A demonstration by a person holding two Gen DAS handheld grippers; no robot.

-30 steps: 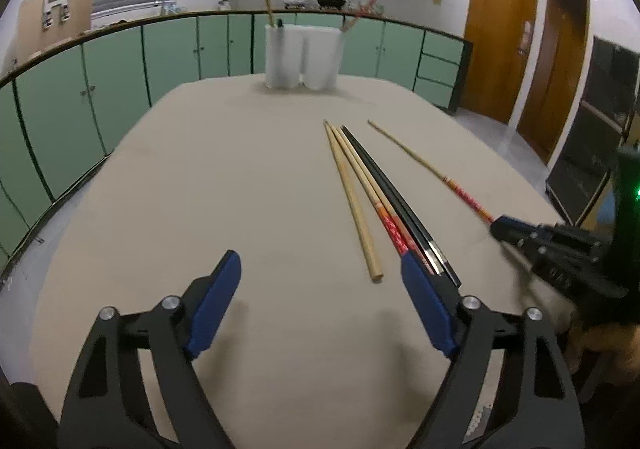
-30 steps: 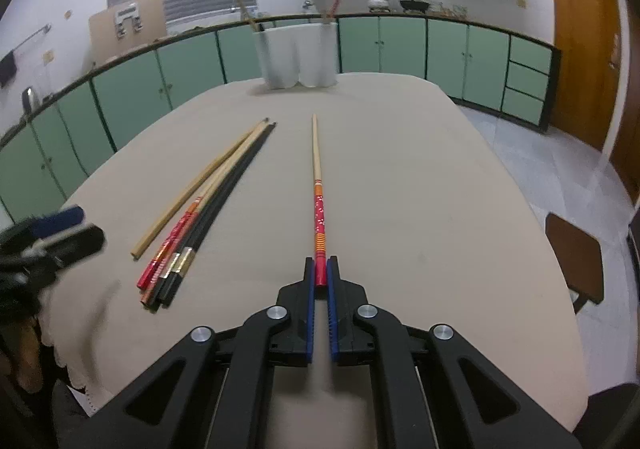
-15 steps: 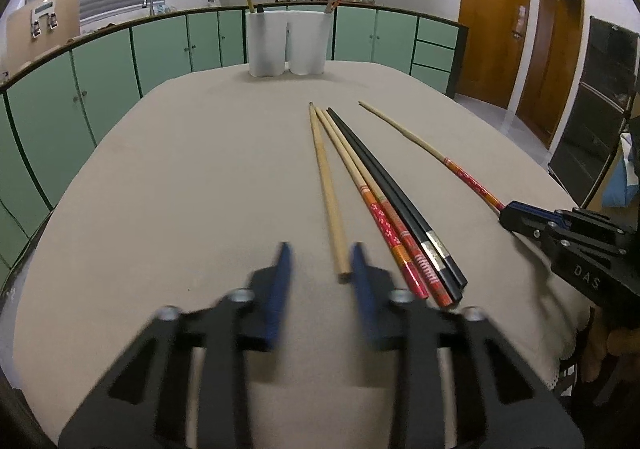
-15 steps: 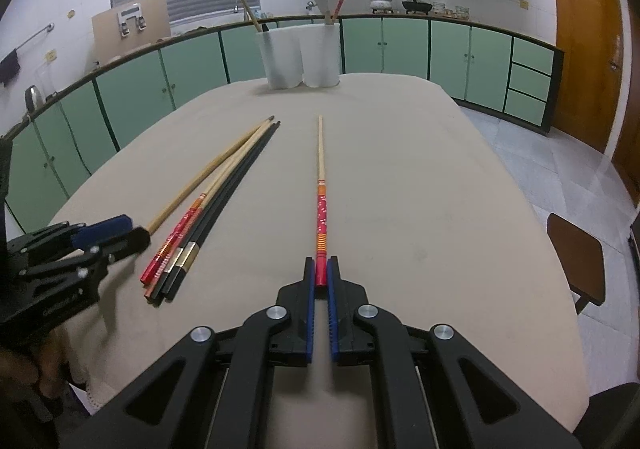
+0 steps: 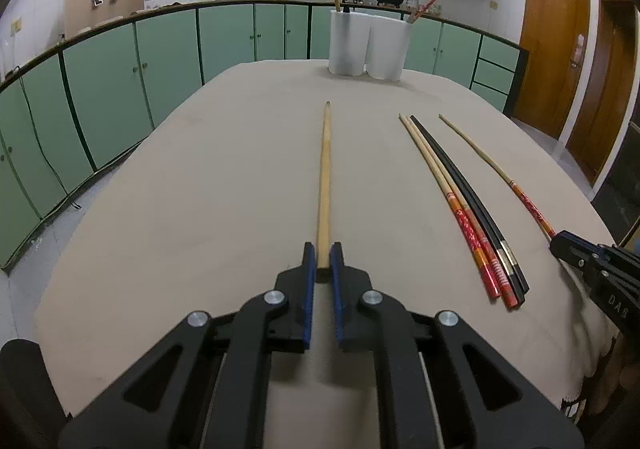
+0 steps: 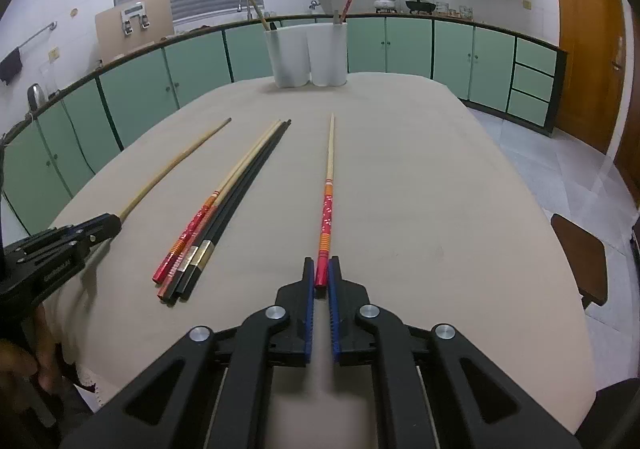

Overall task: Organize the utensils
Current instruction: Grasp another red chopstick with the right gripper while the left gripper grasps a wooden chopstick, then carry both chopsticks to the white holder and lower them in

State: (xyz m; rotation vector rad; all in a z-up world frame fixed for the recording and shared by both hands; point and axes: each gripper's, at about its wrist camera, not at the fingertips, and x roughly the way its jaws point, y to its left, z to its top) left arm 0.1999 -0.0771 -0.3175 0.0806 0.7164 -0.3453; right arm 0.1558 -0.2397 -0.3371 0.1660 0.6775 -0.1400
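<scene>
My left gripper (image 5: 323, 251) is closing its jaws on the near end of the plain bamboo chopstick (image 5: 325, 177), whose long axis runs straight ahead toward the two white holders (image 5: 366, 49) at the desk's far edge. Between my hands a bundle of red and black chopsticks (image 6: 216, 209) lies loose. My right gripper (image 6: 321, 269) has its jaws clamped narrow on the red-patterned chopstick (image 6: 327, 201), pointing the same way. The desk (image 5: 200, 189) wears a beige cloth; green cabinets (image 5: 120, 81) ring the kitchen
</scene>
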